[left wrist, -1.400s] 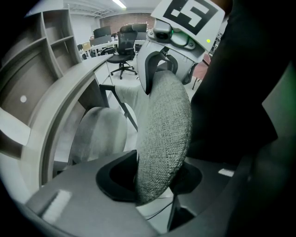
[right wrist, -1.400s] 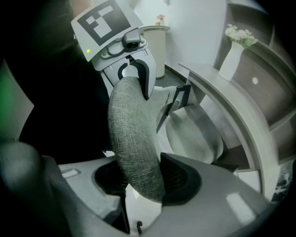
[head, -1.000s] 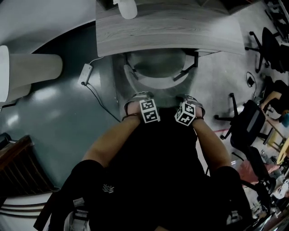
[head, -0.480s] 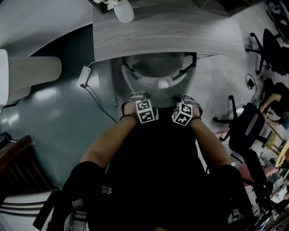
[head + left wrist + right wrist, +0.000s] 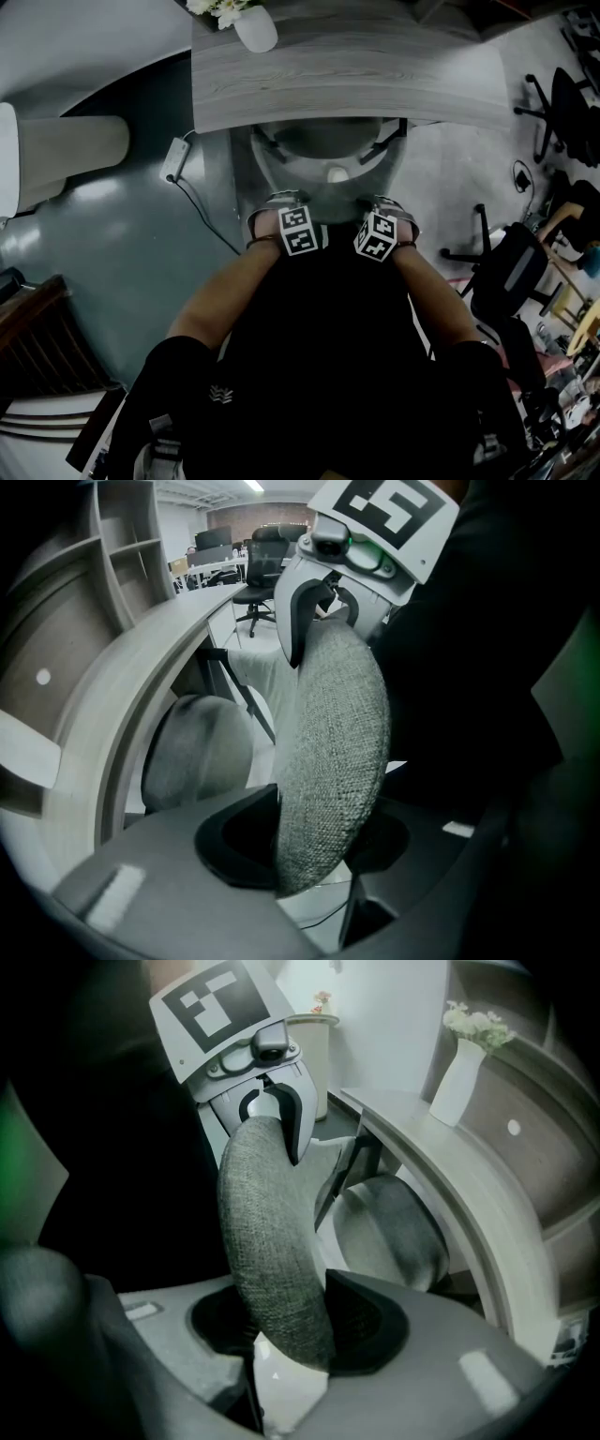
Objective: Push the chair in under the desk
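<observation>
**Two grips on the chair (image 5: 326,139) at the worktop (image 5: 347,70)**

And there were the left tongs (image 5: 314,846), pinching the top edge of the grey fabric backrest (image 5: 328,742). The cloth sat right in between the dark pads, so no spread, empty jaws here. Same story on the other side. The right tongs (image 5: 295,1326) were clamped on the same padded rim a little way along, with the fabric wedged between their pads. From the head view both tools pointed steeply down, marker cubes side by side, one at each end of the backrest's curved top.

Out from there was the seat (image 5: 197,752). Its far part was tucked beneath the worktop's near edge, its near part showed in the open, and the backrest stood outside on the person's side. The two dark armrests (image 5: 394,133) reached in toward the worktop edge.

On the pale wood-grain worktop, at its left end, stood a white vase (image 5: 255,28) with light flowers. Down on the glossy floor (image 5: 122,244), left of the chair, lay a white power strip (image 5: 175,155) with a cable trailing from it. Well off to the right stood black office chairs (image 5: 506,267).
</observation>
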`<action>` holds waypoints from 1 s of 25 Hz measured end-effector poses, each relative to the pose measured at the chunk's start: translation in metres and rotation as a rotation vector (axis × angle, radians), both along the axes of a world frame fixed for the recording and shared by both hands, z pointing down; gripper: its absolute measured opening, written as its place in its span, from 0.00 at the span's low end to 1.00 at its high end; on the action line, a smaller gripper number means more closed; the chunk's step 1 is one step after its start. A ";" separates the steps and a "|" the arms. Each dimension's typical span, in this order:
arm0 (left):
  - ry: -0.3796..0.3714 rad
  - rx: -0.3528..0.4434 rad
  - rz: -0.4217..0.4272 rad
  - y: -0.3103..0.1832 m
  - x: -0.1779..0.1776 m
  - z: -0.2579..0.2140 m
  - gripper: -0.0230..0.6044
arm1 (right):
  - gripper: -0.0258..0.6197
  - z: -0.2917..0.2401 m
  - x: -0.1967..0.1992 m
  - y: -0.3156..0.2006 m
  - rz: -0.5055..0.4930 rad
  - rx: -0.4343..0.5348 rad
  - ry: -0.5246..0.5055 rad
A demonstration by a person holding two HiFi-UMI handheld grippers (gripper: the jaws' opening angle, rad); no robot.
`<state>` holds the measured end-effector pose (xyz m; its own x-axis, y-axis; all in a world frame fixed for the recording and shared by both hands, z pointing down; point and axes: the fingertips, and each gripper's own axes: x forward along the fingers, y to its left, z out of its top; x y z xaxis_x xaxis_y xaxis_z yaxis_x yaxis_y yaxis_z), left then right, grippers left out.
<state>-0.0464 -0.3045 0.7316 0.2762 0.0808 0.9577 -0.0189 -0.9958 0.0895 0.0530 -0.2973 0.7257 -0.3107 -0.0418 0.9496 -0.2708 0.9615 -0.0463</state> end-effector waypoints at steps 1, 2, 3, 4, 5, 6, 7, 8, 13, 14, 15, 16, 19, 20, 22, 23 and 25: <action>0.002 -0.001 -0.002 0.000 0.002 0.000 0.31 | 0.31 0.000 0.002 -0.001 -0.003 0.000 0.002; 0.002 -0.002 -0.003 0.000 0.004 0.000 0.31 | 0.31 0.000 0.004 -0.002 -0.006 0.000 0.004; 0.002 -0.005 -0.004 -0.001 0.005 0.001 0.31 | 0.31 0.000 0.005 -0.003 -0.009 -0.001 0.005; 0.001 -0.009 -0.003 -0.001 0.006 0.000 0.31 | 0.31 0.000 0.007 -0.004 -0.014 -0.004 0.003; 0.002 -0.014 -0.001 -0.001 0.008 0.000 0.31 | 0.31 0.000 0.008 -0.004 -0.020 -0.008 0.001; 0.003 -0.019 0.001 0.000 0.009 0.000 0.31 | 0.31 0.000 0.009 -0.004 -0.027 -0.011 -0.001; 0.005 -0.023 0.003 0.000 0.011 0.000 0.31 | 0.31 -0.001 0.010 -0.005 -0.035 -0.013 -0.003; 0.006 -0.025 0.002 -0.001 0.012 0.000 0.31 | 0.31 -0.001 0.012 -0.006 -0.042 -0.015 -0.004; 0.018 -0.037 -0.010 -0.006 0.024 0.001 0.31 | 0.32 0.001 0.024 -0.015 -0.067 -0.021 0.003; 0.019 -0.039 -0.010 -0.007 0.025 0.000 0.31 | 0.32 0.001 0.025 -0.017 -0.073 -0.023 0.002; 0.019 -0.041 -0.009 -0.008 0.026 0.000 0.31 | 0.32 0.000 0.026 -0.017 -0.079 -0.024 0.001; 0.020 -0.041 -0.009 -0.008 0.027 0.001 0.31 | 0.32 0.000 0.026 -0.017 -0.085 -0.026 -0.002; 0.016 -0.047 -0.005 -0.007 0.027 0.002 0.31 | 0.32 0.001 0.025 -0.016 -0.101 -0.030 -0.015; 0.016 -0.055 0.000 -0.006 0.027 0.002 0.31 | 0.32 0.001 0.025 -0.016 -0.109 -0.032 -0.020; 0.025 -0.090 0.010 -0.004 0.028 0.003 0.33 | 0.32 0.002 0.025 -0.015 -0.124 -0.048 -0.025; 0.032 -0.120 0.015 -0.003 0.029 0.004 0.35 | 0.33 0.003 0.025 -0.014 -0.131 -0.066 -0.026; 0.041 -0.191 0.028 -0.001 0.030 0.006 0.41 | 0.35 0.004 0.025 -0.012 -0.148 -0.115 -0.025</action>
